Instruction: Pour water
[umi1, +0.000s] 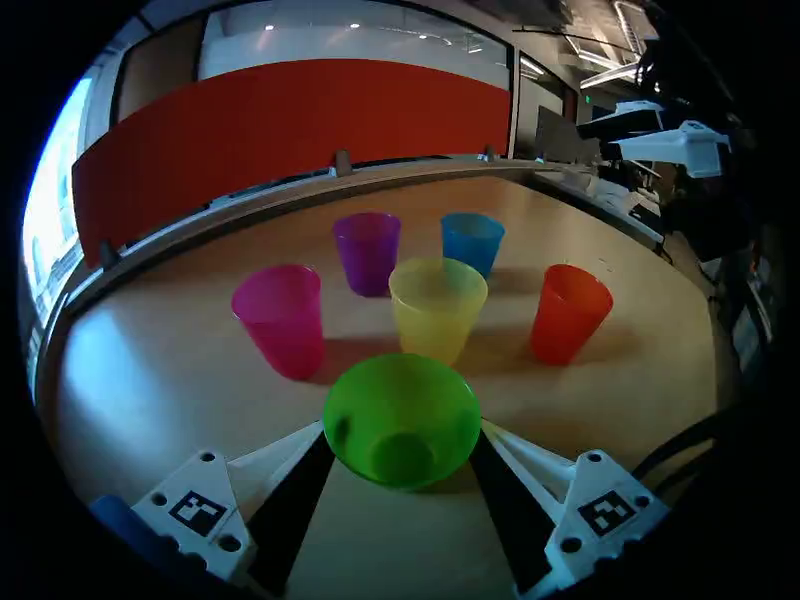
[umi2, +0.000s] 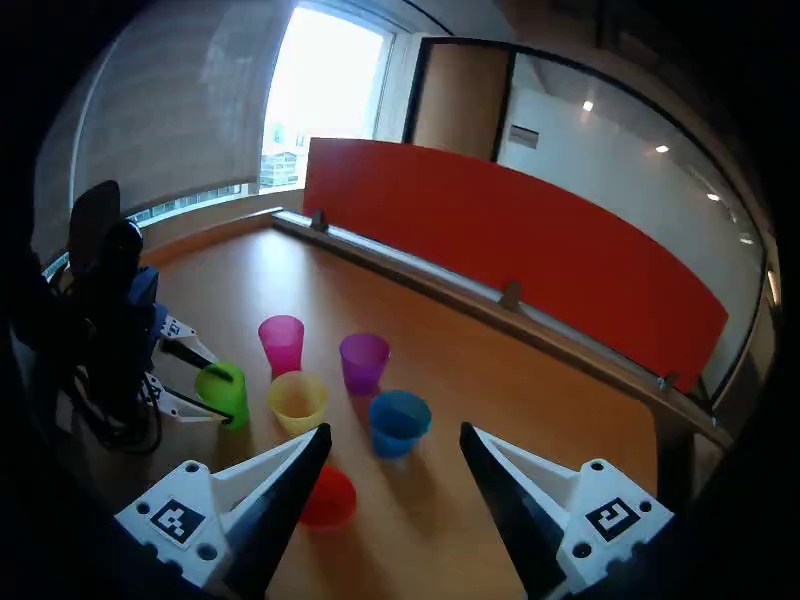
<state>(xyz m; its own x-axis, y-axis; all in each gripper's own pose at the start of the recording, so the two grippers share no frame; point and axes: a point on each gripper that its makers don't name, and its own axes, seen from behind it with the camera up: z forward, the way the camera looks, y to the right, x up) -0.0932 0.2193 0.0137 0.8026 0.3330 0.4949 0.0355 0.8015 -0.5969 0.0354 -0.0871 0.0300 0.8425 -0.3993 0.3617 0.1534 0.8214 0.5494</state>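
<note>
We see the left gripper (umi1: 402, 428) jaws closed on the green cup (umi1: 402, 400), near side of the surface (umi1: 150, 380); right gripper (umi2: 393, 430) jaws open, empty. Grasp done, we judge; pouring not yet begun.

L gripper (umi1: 402, 428) clamped on green cup (umi1: 400, 395), R gripper (umi2: 395, 430) wide open, aloft

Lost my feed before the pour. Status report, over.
Left gripper shut on green cup, pressing both sides. Right gripper open, empty. Yellow cup stands just beyond green cup; nothing between them.
</note>
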